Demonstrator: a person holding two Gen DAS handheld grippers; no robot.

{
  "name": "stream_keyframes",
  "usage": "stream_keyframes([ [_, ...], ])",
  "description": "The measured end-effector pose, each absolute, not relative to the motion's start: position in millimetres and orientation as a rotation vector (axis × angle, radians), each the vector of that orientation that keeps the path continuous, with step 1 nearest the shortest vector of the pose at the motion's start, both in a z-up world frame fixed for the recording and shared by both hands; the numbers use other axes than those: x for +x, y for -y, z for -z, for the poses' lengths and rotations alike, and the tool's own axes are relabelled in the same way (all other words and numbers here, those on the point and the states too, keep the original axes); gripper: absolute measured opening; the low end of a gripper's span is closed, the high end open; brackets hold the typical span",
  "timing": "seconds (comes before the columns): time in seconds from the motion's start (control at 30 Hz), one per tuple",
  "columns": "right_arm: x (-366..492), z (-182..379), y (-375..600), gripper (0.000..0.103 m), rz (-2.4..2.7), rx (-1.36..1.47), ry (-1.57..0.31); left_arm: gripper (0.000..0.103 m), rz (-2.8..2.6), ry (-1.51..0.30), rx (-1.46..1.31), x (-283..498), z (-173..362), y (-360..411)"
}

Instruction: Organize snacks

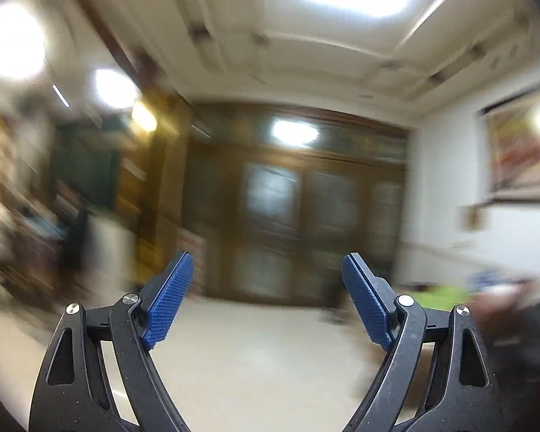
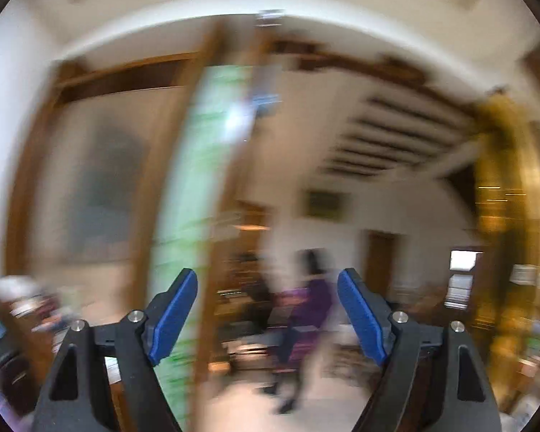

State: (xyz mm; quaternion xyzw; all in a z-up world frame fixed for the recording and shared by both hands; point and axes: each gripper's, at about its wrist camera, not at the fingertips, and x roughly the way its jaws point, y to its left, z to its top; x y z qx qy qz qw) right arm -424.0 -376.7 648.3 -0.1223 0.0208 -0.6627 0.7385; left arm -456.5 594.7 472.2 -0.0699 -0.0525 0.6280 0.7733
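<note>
Both views are smeared by motion and no snack can be made out clearly. My left gripper (image 1: 268, 262) points level across the room toward a dark wooden cabinet (image 1: 298, 216); its blue pads (image 1: 169, 302) stand wide apart with only air between them. My right gripper (image 2: 267, 280) also points out into the room, and its blue pads (image 2: 363, 316) are spread wide with nothing between them. Blurred green and blue shapes (image 1: 446, 293) lie low at the right in the left wrist view; what they are cannot be told.
A pale floor (image 1: 252, 342) stretches ahead of the left gripper. A framed picture (image 1: 522, 151) hangs on the white wall at the right. In the right wrist view a person in purple (image 2: 309, 316) is seated ahead, beside wooden door frames (image 2: 216, 216) and cluttered shelves (image 2: 504, 252).
</note>
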Motion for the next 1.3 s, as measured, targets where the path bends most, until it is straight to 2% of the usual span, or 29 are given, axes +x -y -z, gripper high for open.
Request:
stream_keyframes([
  [0.23,-326,-447,279,0.091,0.634,-0.242,-0.176,0.086,-0.61,0.039,-0.327,-411,-347,-511],
  [0.4,-245,-297,203,0.091,0.172,-0.123,-0.437,0.086,-0.133,-0.271,-0.394,-291,-240,-396],
  [0.43,-230,-272,189,0.091,0.101,-0.108,-0.476,0.086,-0.092,-0.301,-0.395,-273,-236,-372],
  [0.47,-215,-243,172,0.091,0.044,-0.1,-0.51,0.086,-0.016,-0.353,-0.395,-249,-210,-341],
  [0.53,-188,-193,142,0.091,-0.058,-0.097,-0.585,0.086,0.058,-0.415,-0.384,-228,-202,-297],
  [0.63,-155,-142,117,0.091,-0.142,-0.091,-0.677,0.086,0.107,-0.527,-0.29,-184,-161,-231],
  [0.8,-132,-104,114,0.091,-0.17,-0.092,-0.74,0.086,0.116,-0.636,-0.121,-148,-119,-160],
  [0.9,-122,-111,121,0.091,-0.118,-0.175,-0.699,0.086,0.128,-0.666,-0.053,-140,-97,-138],
  [1.07,-96,-157,136,0.093,0.09,-0.512,-0.495,0.086,0.145,-0.642,-0.033,-153,-132,-173],
  [1.13,-79,-151,147,0.093,0.199,-0.666,-0.549,0.086,0.208,-0.649,-0.066,-159,-144,-184],
  [1.17,-76,-151,156,0.092,0.187,-0.633,-0.632,0.086,0.221,-0.641,-0.072,-160,-146,-187],
  [1.23,-97,-150,183,0.091,0.055,-0.347,-0.795,0.086,0.21,-0.608,-0.075,-163,-149,-193],
  [1.3,-145,-151,201,0.091,-0.031,-0.125,-0.764,0.086,0.203,-0.592,-0.075,-158,-147,-191],
])
